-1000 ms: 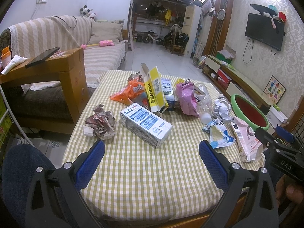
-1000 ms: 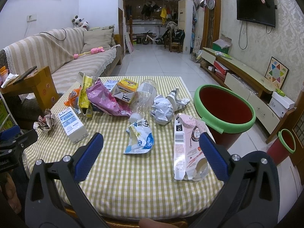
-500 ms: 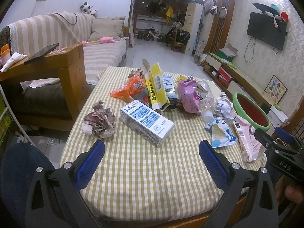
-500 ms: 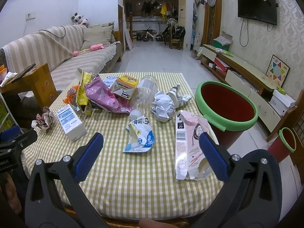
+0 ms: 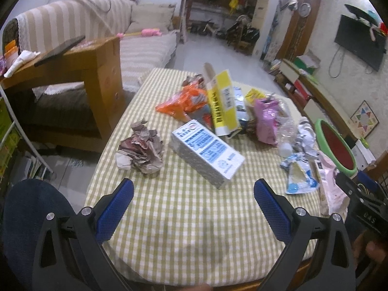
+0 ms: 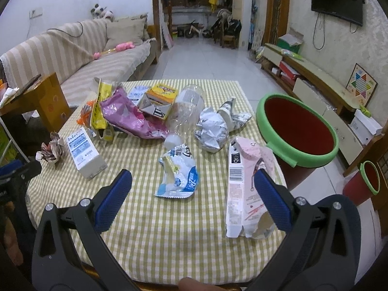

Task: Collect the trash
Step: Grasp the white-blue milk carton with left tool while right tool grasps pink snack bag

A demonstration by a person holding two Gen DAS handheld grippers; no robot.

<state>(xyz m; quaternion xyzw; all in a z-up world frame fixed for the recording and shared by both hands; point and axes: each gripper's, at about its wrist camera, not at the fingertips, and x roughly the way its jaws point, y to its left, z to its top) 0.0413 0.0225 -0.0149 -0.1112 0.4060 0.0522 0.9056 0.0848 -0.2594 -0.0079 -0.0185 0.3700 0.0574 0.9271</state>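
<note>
- Green-and-cream checked cloth covers the worktop [image 6: 174, 220], where litter is seen spread from the near edge to the far end; nothing on it is held.
- Compared with a second ago, both views are seen nearer and lower over the worktop, while every piece of litter lies where it lay; an approach is judged to be under way, with collection not yet begun.
- The left hand-held gripper [image 5: 194, 200] is held spread wide above bare cloth, nothing between its blue pads, with the white-and-blue printed cardboard carton [image 5: 207, 152] lying just beyond it and the crumpled brown-and-white paper ball [image 5: 140, 151] to the carton's left.
- The right hand-held gripper [image 6: 192, 190] is likewise held spread and empty; the crinkled blue-and-white plastic snack wrapper [image 6: 178, 172] lies between and just beyond its fingers, and the flattened pink-and-white paper packet [image 6: 245, 184] lies partly behind its right finger.
- The round red bin with a green rim [image 6: 298, 131] stands just off the worktop's right side, open and apparently empty.
- The wrapper and the pink packet are judged the likeliest first picks, being nearest both the right hand-held gripper and the bin.
- Farther back, a clear plastic bottle [image 6: 186, 111], a purple foil bag [image 6: 131, 116] and a yellow cardboard box [image 6: 100, 106] remain in a heap.
</note>
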